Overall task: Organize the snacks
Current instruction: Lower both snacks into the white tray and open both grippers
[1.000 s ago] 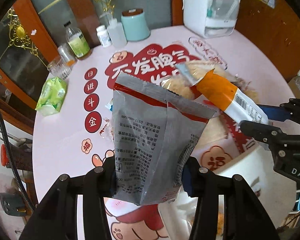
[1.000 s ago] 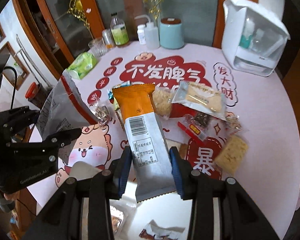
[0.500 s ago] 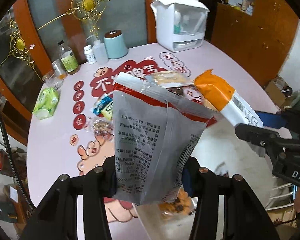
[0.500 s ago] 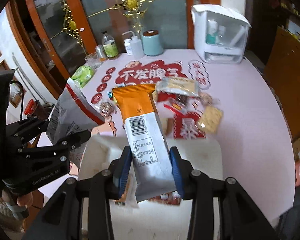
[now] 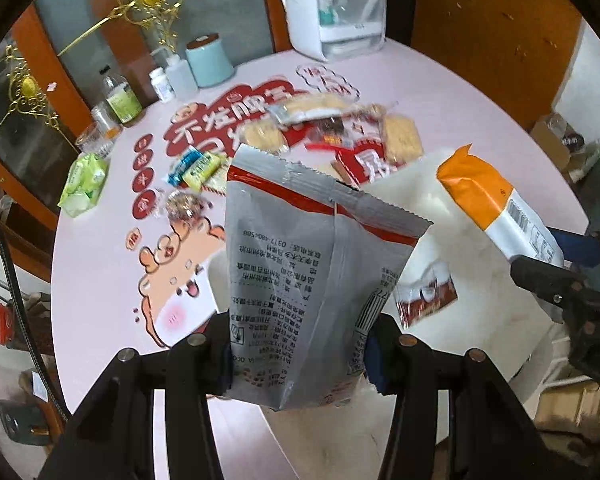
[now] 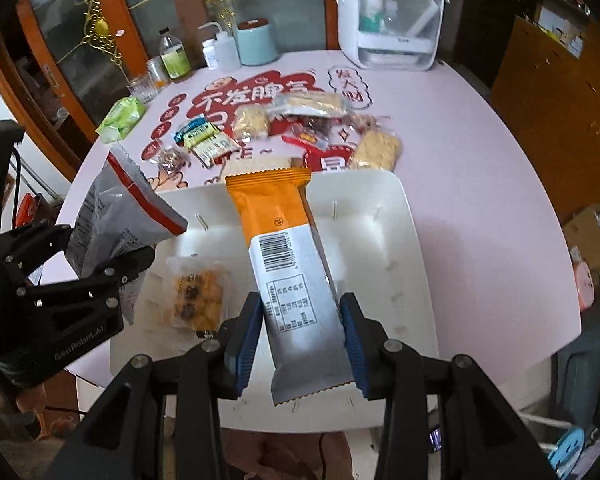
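Observation:
My left gripper [image 5: 298, 344] is shut on the lower part of a grey snack bag with a red band [image 5: 300, 280], which it holds upright over the left end of a white tray [image 5: 480, 280]. My right gripper [image 6: 300, 328] grips an orange and silver snack packet [image 6: 284, 248] above the middle of the white tray [image 6: 400, 240]; its jaws are opening slightly, but the pads still touch the packet. A clear-wrapped crispy snack [image 6: 198, 294] lies in the tray. Several loose snacks [image 6: 292, 120] lie on the pink table beyond the tray.
At the table's far edge stand a white appliance [image 6: 388, 16], a teal canister [image 6: 256, 40] and several bottles [image 6: 174, 56]. A green pack [image 6: 122, 118] lies at the far left. The tray sits at the table's near edge, with wooden cabinets to the right.
Both grippers have drawn back from the loose snacks toward the near edge, each still carrying its packet. The white tray has come into view beneath them.

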